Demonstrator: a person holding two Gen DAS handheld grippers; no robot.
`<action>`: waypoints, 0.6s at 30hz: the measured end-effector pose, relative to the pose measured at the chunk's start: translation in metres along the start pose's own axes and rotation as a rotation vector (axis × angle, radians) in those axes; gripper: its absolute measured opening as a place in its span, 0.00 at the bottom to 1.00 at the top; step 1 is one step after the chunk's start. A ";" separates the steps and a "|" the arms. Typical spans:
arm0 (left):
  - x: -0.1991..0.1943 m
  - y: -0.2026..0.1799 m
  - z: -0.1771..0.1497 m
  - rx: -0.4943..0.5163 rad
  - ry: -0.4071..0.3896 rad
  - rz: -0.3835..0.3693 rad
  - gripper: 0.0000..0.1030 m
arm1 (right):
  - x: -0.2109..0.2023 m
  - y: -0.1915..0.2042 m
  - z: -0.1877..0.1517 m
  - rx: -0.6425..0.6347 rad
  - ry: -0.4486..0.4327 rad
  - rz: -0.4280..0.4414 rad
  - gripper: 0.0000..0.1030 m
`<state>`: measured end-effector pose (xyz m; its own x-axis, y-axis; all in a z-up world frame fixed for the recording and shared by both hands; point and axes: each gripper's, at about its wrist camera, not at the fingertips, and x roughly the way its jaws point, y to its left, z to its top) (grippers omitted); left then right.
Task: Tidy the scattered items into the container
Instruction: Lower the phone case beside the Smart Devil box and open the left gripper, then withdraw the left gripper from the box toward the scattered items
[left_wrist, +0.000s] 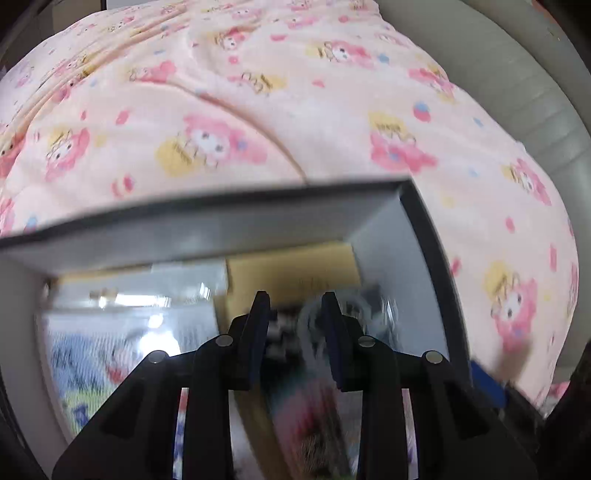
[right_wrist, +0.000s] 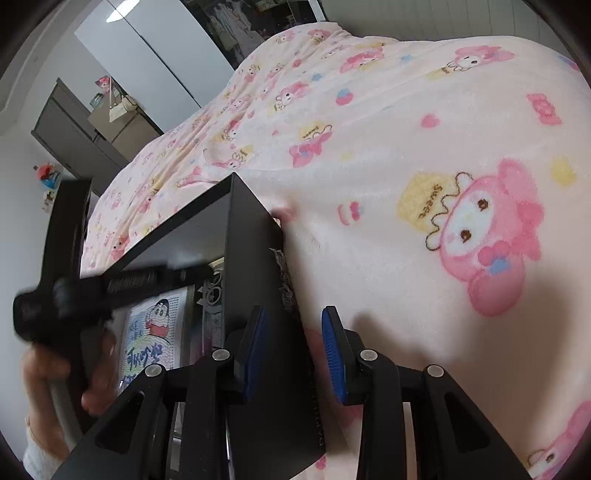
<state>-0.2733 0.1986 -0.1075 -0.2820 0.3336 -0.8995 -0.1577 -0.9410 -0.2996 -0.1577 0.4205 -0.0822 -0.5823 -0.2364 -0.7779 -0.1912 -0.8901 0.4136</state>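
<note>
A dark box (left_wrist: 229, 221) sits on a pink cartoon-print blanket (left_wrist: 258, 110). Inside it lie a clear packet with a cartoon print (left_wrist: 122, 343), a yellow item (left_wrist: 295, 273) and small blurred dark things. My left gripper (left_wrist: 295, 302) is open above the box interior and holds nothing. In the right wrist view the box (right_wrist: 255, 258) stands at the left with the cartoon packet (right_wrist: 155, 343) inside. My right gripper (right_wrist: 293, 317) is open and empty, its fingers straddling the box's right wall. The left gripper (right_wrist: 59, 306) hovers over the box, blurred.
The blanket (right_wrist: 406, 166) covers a bed that spreads far and right. A grey cabinet (right_wrist: 74, 136) and white wardrobe doors (right_wrist: 147, 55) stand at the far left. A pale wall or headboard (left_wrist: 517, 74) borders the bed.
</note>
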 end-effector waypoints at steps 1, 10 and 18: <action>0.006 -0.002 0.007 -0.001 0.005 -0.004 0.27 | 0.001 -0.001 0.001 0.001 0.002 0.005 0.27; 0.020 -0.033 0.001 0.088 0.089 -0.034 0.27 | 0.004 -0.004 0.002 0.009 0.021 0.021 0.28; -0.050 -0.026 -0.048 0.010 -0.001 -0.277 0.30 | -0.040 0.008 -0.006 -0.070 -0.071 -0.027 0.28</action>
<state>-0.2095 0.2032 -0.0703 -0.2274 0.5780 -0.7837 -0.2377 -0.8134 -0.5309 -0.1310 0.4202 -0.0503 -0.6327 -0.1860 -0.7517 -0.1533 -0.9214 0.3570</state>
